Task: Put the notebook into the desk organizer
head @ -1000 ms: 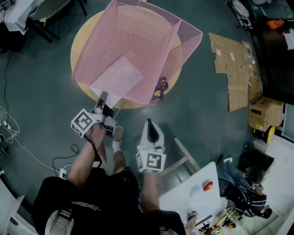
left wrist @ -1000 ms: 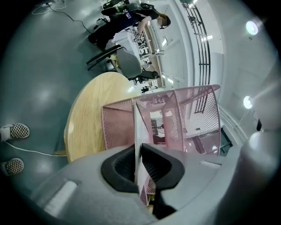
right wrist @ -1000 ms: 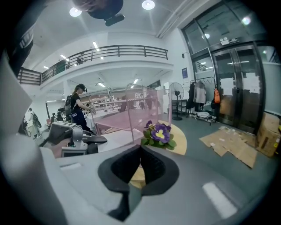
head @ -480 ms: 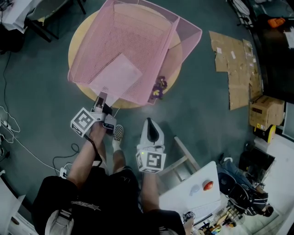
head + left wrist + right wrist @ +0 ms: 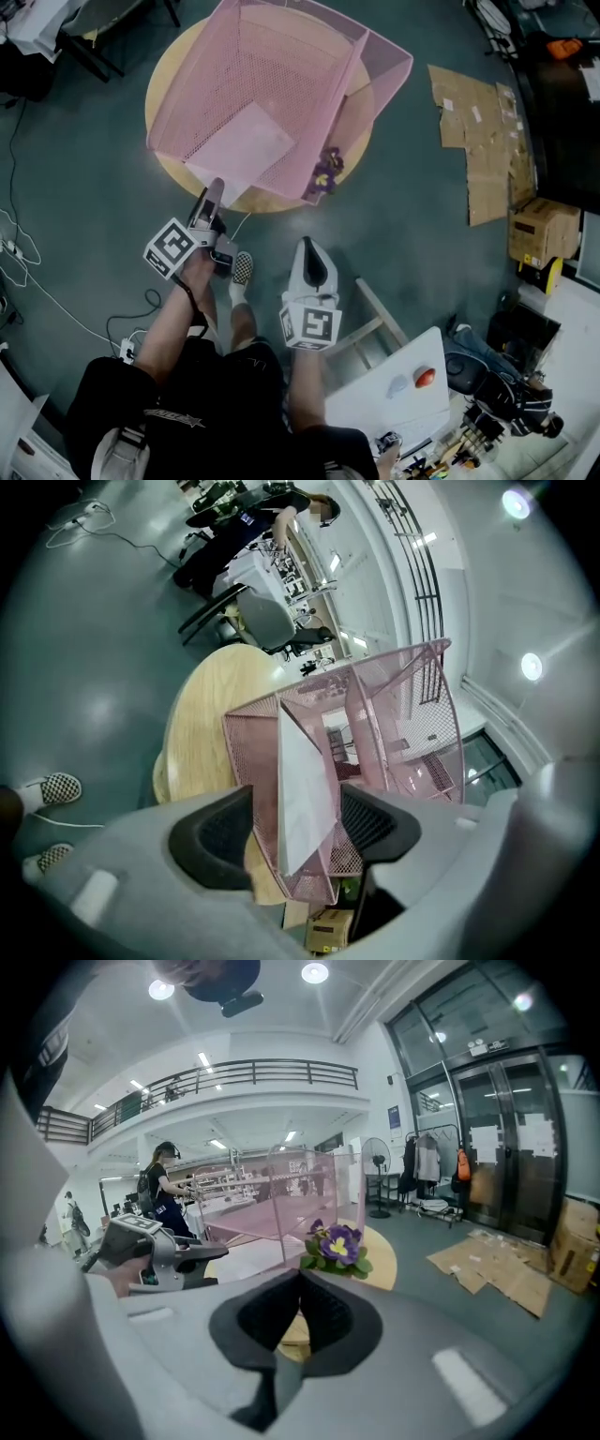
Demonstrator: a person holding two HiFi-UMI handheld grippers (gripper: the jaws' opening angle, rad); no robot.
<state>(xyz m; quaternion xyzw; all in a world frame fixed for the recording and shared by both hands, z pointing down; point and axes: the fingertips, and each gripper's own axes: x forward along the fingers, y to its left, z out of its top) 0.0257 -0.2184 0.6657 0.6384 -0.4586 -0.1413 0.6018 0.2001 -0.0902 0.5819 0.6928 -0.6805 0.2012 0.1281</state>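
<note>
The left claw [image 5: 291, 825] is standing spread wide, its jaws having just been opening, and the near corner of the notebook [image 5: 305, 785] is sitting loose in the gap between the two dark pads. Neither pad is pressing on it, though from this angle the pad on the right may be just brushing the cover's edge. The notebook is lying tilted inside the pink mesh desk organizer [image 5: 281, 66], leaning against the sloping mesh wall. Its lower corner is poking out over the organizer's near rim toward the left claw. The organizer is resting on a round wooden bench [image 5: 167, 89] and is covering most of the top, with its open side facing the person. A small purple flower [image 5: 325, 173] is sitting on the bench just beside the organizer's right corner. The right claw [image 5: 298, 1309] is hanging back from the bench, over the floor, with its pads pressed together on nothing, and it is pointing toward the flower. A checkered shoe [image 5: 242, 272] is showing on the floor between the two claws. Flattened cardboard [image 5: 478, 141] is lying on the floor well apart to the right.
</note>
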